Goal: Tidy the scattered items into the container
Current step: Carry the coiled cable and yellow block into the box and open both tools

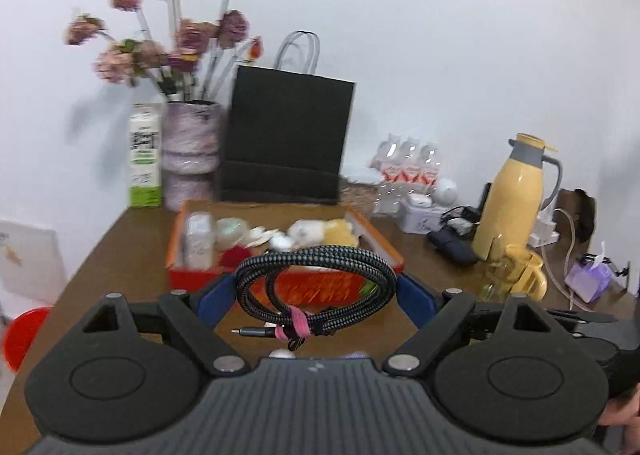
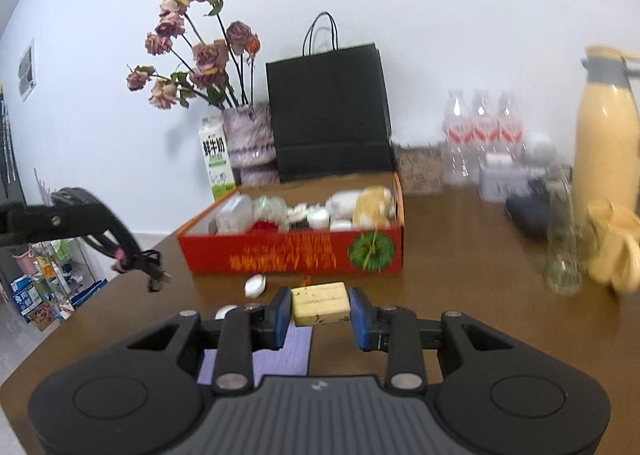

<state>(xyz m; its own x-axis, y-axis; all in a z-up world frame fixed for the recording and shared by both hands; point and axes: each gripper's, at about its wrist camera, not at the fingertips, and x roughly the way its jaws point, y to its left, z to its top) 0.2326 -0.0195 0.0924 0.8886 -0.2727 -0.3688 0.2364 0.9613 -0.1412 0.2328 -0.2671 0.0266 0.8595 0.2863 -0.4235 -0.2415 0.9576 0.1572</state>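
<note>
Going left to right: the left gripper [image 1: 316, 291] has a coiled cable [image 1: 316, 283] wedged between its fingers [image 1: 218, 295], which are spread really wide, pretty much as wide as the coil itself. The coil is off the tabletop [image 1: 120, 255], with the plug end and a pink strap dangling underneath. Risk there, I'd say: it's a springy loop held only by its sides, so any squeeze loss or jolt and it could pop out or twist free, and that hanging plug could snag the box [image 2: 288, 255] rim on the way over.

The box sits in the middle, just ahead of both grippers, already pretty full of white and yellow bits. Space looks tight, so the coil might end up perched on top and slide off.

On the right, the right gripper [image 2: 320, 305] is closed to a narrow gap around a yellow block [image 2: 319, 303], fingers [image 2: 280, 315] pressing on both ends. It's clear of the tabletop, near the box's front wall. A white pebble-ish thing [image 2: 255, 285] and another white piece are still lying loose in front of the box. Worry here is clipping the front wall if the block goes in too low, or knocking the glass bottle [image 2: 562, 239] over to the right.
</note>
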